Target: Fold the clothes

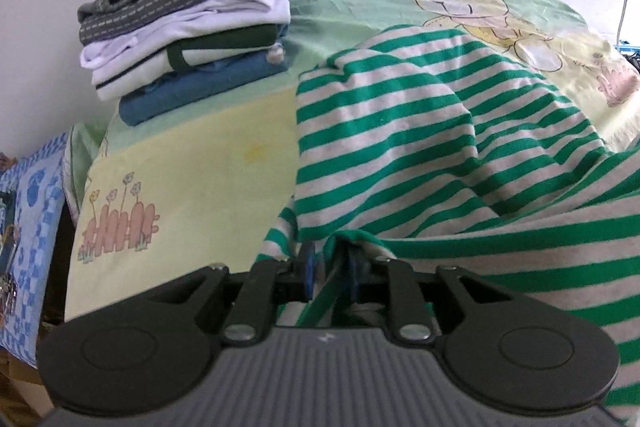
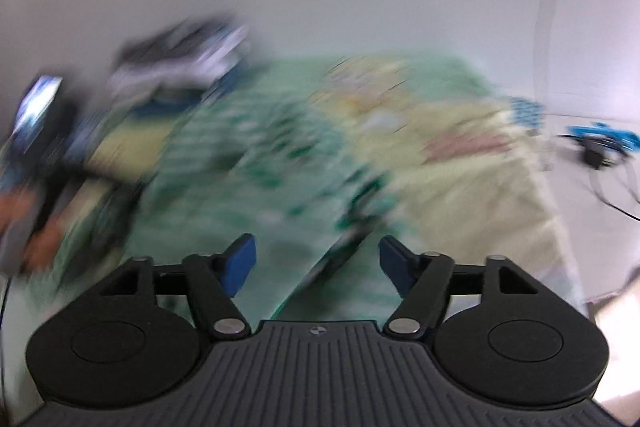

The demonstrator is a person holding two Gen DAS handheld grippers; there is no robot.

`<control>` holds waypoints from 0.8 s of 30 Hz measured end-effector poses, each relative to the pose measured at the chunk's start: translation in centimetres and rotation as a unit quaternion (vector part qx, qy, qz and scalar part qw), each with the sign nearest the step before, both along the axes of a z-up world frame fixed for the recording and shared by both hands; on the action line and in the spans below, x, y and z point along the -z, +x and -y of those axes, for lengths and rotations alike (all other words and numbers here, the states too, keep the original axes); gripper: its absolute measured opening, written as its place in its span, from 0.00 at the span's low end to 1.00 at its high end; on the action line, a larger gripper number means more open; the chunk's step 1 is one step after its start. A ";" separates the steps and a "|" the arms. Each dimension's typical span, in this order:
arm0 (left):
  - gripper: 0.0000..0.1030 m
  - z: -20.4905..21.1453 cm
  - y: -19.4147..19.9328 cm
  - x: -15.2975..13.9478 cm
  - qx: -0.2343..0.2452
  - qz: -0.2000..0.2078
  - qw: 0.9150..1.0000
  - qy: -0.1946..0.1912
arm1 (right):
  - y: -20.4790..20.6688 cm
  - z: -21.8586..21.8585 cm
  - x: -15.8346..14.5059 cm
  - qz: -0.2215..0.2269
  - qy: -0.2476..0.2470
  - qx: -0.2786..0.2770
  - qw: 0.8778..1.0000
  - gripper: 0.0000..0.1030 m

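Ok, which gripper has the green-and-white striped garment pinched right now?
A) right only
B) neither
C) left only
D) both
C: the left gripper is closed on a fold of the striped garment, while the right gripper stands wide open, with blurred cloth between its pads but not pressed by them.

Each hand-held gripper has a dark grey body with raised ribs and a small round mark at the top middle. The left hand-held gripper (image 1: 330, 269) and the right hand-held gripper (image 2: 316, 261) both have two big black round discs, black link bars with shiny silver screws, and blue pads (image 2: 240, 259) on the fingers.
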State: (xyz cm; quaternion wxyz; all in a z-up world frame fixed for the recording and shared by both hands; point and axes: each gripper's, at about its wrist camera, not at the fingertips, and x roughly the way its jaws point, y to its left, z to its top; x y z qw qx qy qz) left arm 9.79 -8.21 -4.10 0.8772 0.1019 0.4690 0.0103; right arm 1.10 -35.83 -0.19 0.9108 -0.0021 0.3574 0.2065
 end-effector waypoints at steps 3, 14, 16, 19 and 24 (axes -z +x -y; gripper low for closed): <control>0.21 0.5 -0.2 -0.1 -0.003 -0.001 1.000 0.010 | -1.4 -2.6 1.7 0.011 -0.037 -0.039 0.999 0.71; 0.14 -0.3 -2.9 -3.5 -0.049 0.011 0.999 -0.003 | 2.1 -2.4 2.9 -0.034 0.063 0.035 0.997 0.13; 0.14 -0.7 -3.8 -4.4 -0.059 0.015 0.998 -0.011 | 1.3 -2.0 1.2 -0.013 0.083 0.037 0.996 0.11; 0.14 -1.3 -4.8 -5.2 -0.070 0.015 0.997 -0.018 | 0.3 -1.4 -1.2 0.023 0.102 0.041 0.994 0.06; 0.12 -2.0 -6.2 -5.9 -0.079 0.016 0.997 -0.017 | -0.7 -0.9 -4.3 0.063 0.121 0.047 0.990 0.06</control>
